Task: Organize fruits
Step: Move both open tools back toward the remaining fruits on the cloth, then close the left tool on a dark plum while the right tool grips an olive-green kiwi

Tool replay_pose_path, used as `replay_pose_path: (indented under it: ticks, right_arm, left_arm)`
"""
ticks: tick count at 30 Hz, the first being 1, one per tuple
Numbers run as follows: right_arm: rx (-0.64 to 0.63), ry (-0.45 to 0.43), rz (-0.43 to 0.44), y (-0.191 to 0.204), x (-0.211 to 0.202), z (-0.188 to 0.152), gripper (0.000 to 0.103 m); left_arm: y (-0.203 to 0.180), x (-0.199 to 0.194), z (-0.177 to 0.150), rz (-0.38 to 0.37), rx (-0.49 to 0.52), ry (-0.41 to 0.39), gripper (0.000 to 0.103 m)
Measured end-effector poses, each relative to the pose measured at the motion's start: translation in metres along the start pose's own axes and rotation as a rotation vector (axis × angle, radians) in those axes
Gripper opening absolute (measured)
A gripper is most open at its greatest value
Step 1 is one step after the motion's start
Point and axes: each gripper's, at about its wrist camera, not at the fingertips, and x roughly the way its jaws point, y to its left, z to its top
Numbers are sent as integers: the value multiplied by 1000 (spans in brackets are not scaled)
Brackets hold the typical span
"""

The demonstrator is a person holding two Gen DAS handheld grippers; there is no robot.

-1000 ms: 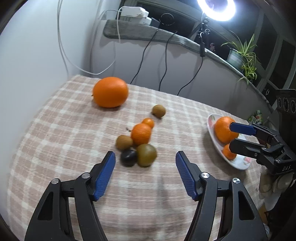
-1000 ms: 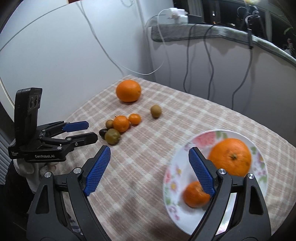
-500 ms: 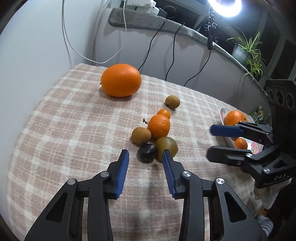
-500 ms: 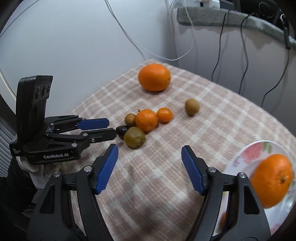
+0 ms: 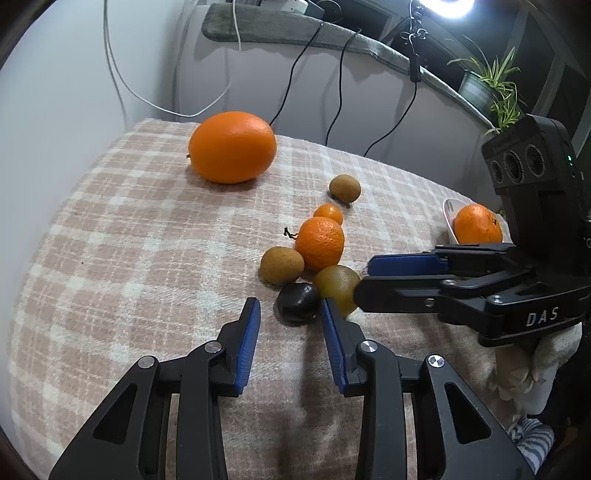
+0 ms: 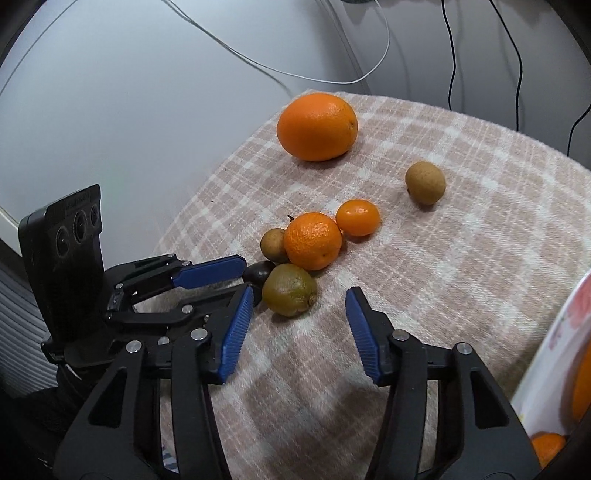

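While both grippers closed in on the fruit cluster over the last second, the left gripper [image 5: 290, 332] narrowed from wide to a slim gap and sank slightly toward the dark fruit [image 5: 298, 302], which now sat just past its tips at 12 o'clock, not yet between the pads. Nothing was held; jaws stood narrow and empty. Right gripper [image 6: 299, 317] swung away from the plate [image 6: 554, 332] toward the same cluster, its jaws just closing from wide to a middling gap, with the green fruit [image 6: 290, 290] just ahead of the tips, nearer the left finger, apart from both pads. Judged: the plate drop-off looked done and two new picks were being lined up, dark fruit for the left, green fruit for the right; the tools sat very close, so a clash seemed possible. Cluster: mandarin [image 5: 319, 243], brown fruit [image 5: 281, 265] touching it at 8 o'clock, small orange fruit [image 5: 328, 214] at 12 o'clock of it. Lone brown fruit [image 5: 345, 188] lay apart, further at 1 o'clock. Big orange [image 5: 232, 147] stayed well apart at 10 o'clock. Plate at 3 o'clock held an orange [image 5: 477, 224]. Surface was a pink-and-cream checked cloth [image 5: 110, 258], soft. Room: pale wall, dangling cables [image 5: 332, 92], grey ledge [image 5: 295, 29], ring light [image 5: 448, 7], potted plant [image 5: 491, 85], dark window.
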Motion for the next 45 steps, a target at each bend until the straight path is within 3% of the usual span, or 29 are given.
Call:
replay_pose_path:
  ticks: [15, 28, 45]
  right_arm:
    - [15, 36, 46, -3, 17, 2, 33]
    - [-24, 2, -1, 5, 3, -4, 31]
    - [-36, -83, -49, 8, -52, -23, 31]
  left_arm:
    - [-5, 1, 1, -1, 34, 1, 21]
    - [-10, -9, -2, 1, 24, -21, 20]
    - [-41, -30, -3, -21, 57, -73, 20]
